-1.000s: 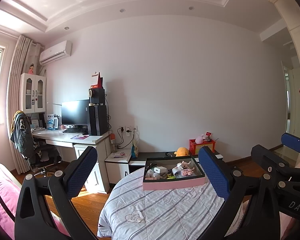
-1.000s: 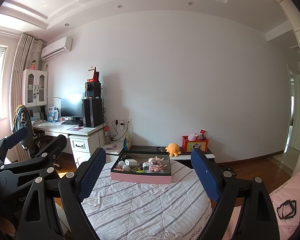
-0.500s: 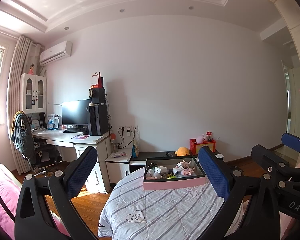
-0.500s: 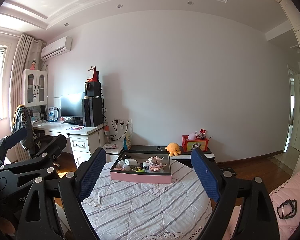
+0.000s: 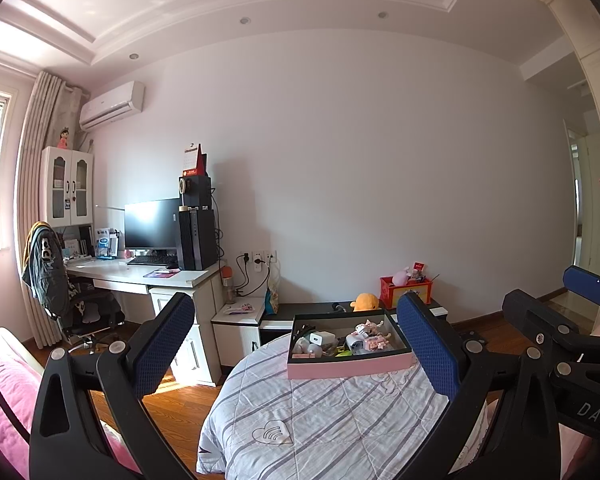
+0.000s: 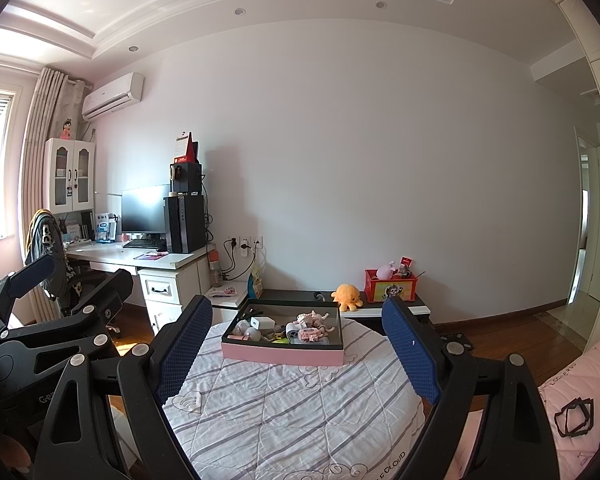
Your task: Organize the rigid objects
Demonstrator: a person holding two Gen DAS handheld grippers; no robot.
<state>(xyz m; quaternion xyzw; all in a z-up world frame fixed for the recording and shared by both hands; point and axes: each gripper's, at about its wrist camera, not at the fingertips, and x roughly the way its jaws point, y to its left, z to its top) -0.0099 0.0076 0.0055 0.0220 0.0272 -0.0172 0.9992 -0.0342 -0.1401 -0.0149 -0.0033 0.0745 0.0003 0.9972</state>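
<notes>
Left gripper (image 5: 296, 340) level, right gripper (image 6: 298, 344) tilted slightly down; both held side by side, jaws wide apart, nothing between the blue pads. Shallow pink-sided cardboard tray (image 6: 282, 354) of small rigid toys sits at far edge of round striped-quilt table (image 6: 292, 412). Near half of quilt bare.

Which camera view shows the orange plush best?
The right wrist view: the orange plush is whole, behind the box. In the left wrist view the plush is partly hidden by the box rim.
</notes>
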